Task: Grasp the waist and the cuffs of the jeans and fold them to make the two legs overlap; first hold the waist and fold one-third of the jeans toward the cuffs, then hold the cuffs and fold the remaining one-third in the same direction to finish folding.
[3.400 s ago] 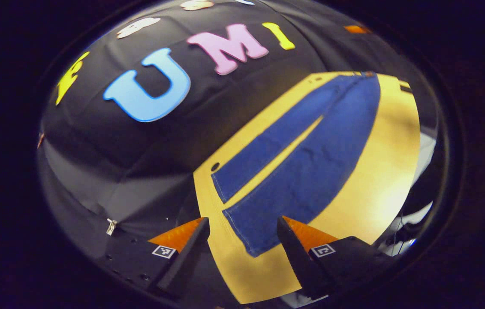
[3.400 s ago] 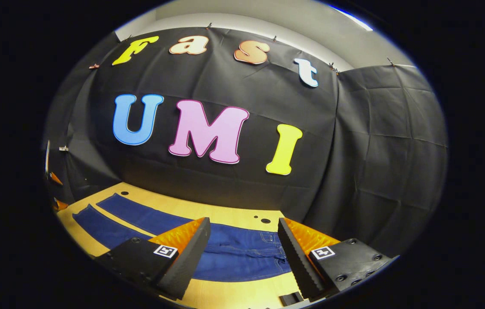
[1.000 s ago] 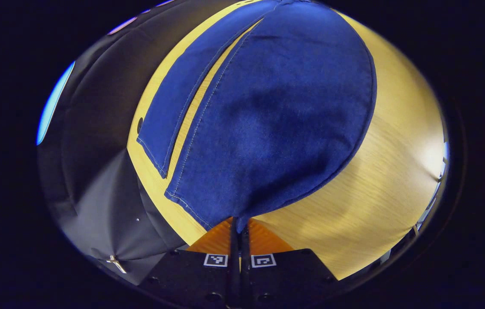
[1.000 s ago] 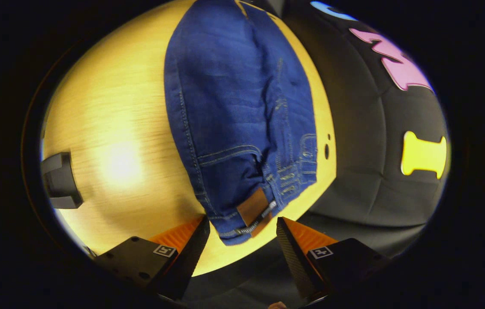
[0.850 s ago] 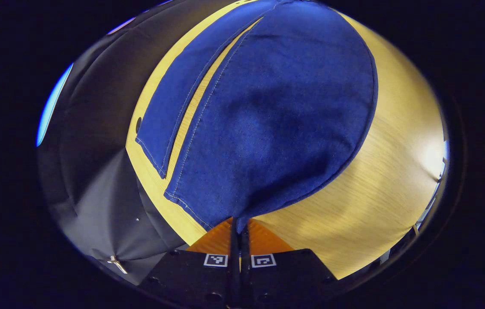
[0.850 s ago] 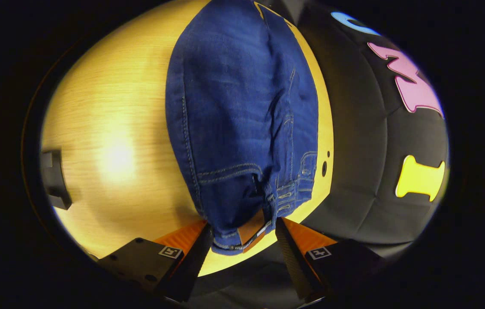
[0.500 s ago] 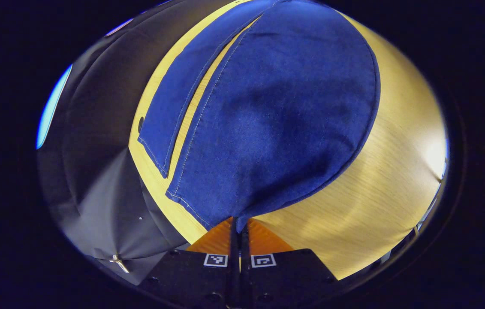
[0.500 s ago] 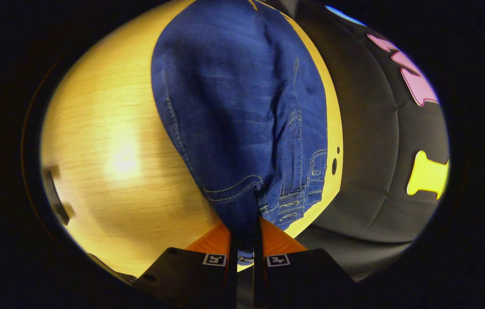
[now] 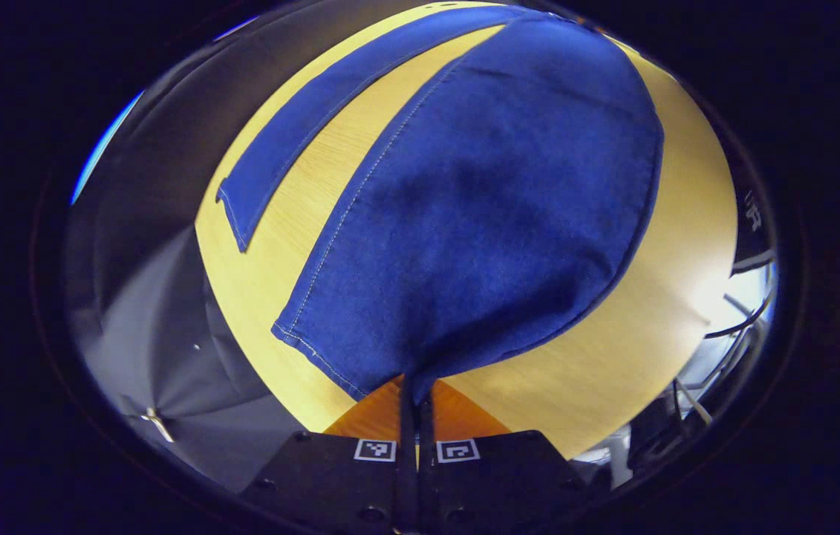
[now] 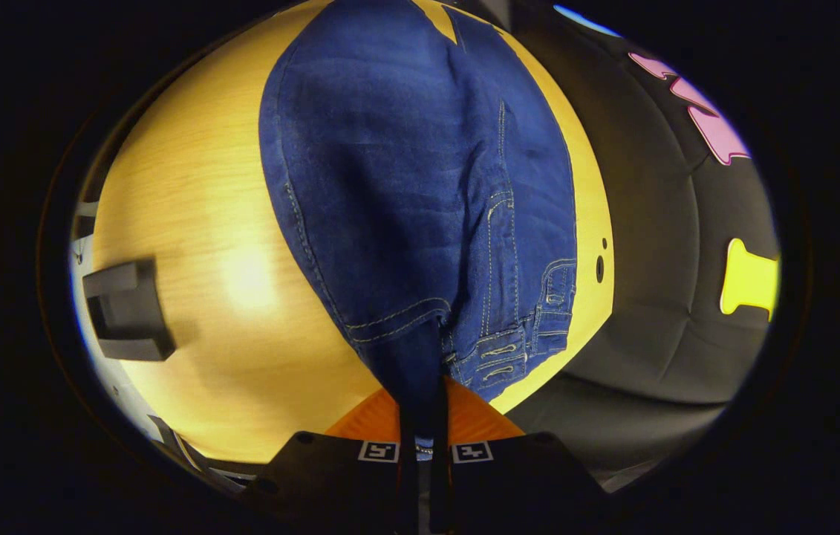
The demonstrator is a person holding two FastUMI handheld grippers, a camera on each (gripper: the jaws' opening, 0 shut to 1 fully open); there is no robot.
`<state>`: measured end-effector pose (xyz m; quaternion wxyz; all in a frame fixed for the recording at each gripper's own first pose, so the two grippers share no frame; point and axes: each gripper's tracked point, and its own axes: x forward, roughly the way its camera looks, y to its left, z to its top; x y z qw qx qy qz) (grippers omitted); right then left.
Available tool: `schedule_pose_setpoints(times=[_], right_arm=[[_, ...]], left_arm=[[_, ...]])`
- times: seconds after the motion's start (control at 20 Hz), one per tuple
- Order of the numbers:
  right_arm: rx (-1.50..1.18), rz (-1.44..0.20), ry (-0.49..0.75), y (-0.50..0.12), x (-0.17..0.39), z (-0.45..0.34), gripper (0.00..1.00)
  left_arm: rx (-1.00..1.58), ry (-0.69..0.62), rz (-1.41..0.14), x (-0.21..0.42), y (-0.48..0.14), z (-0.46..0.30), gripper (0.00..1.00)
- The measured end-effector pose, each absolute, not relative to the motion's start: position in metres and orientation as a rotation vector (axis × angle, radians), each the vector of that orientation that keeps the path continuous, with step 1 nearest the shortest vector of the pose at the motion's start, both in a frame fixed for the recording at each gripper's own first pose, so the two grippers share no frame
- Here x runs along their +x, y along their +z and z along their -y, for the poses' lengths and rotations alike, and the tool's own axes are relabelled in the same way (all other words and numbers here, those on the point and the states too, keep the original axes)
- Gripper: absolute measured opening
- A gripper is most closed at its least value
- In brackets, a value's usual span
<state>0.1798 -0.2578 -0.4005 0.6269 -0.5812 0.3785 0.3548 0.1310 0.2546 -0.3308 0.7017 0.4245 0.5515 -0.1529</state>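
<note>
Early in the job, by the look of it: both ends of the dark blue denim jeans point(image 9: 479, 208) gripped, no fold laid down yet. Left gripper point(image 9: 412, 405) with jaws pressed together, pinching the hem of the nearer cuff point(image 9: 360, 349), that leg raised off the pale yellow wooden tabletop point(image 9: 657, 312) and spreading away from the grip. Farther leg point(image 9: 330, 111) flat on the tabletop, well apart from the raised one, its hem toward the booth's black cloth wall. Right gripper point(image 10: 420, 427) likewise with jaws closed, clamped on the waist point(image 10: 420, 357) beside the stitched pocket seam, belt loops just to the side of the grip nearest the cloth wall. Legs not overlapped, so the first lengthwise fold seemingly just starting; left to do: carrying the gripped leg over onto the flat one, then the waist third folded toward the cuffs, then the cuff third folded the same way. Long axis of the jeans along the tabletop, parallel to the cloth wall, waist at one end under the right gripper and cuffs at the other under the left, garment nearer the wall edge of the tabletop than the open edge. Black angular block point(image 10: 126, 308) on the tabletop's open edge, well apart from the jeans.
</note>
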Motion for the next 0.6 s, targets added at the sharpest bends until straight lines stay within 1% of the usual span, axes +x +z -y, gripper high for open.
schedule_pose_setpoints(times=[0.15, 0.25, 0.4, 0.55, 0.6], right_arm=[[-1.298, -0.843, 0.775, -0.371, 0.199, 0.255, 0.11], [-1.245, -0.814, 0.703, -0.345, 0.227, 0.248, 0.11], [-1.095, -0.791, 0.588, -0.312, 0.275, 0.238, 0.11], [-0.949, -0.777, 0.48, -0.287, 0.335, 0.225, 0.11], [-0.903, -0.777, 0.443, -0.282, 0.352, 0.222, 0.11]], left_arm=[[0.863, -0.356, -1.244, 0.14, -0.309, -0.249, 0.06], [0.693, -0.315, -1.255, 0.163, -0.289, -0.249, 0.06], [0.497, -0.194, -1.2, 0.226, -0.243, -0.25, 0.06], [0.419, -0.116, -1.143, 0.287, -0.208, -0.231, 0.06], [0.388, -0.095, -1.118, 0.314, -0.207, -0.229, 0.06]])
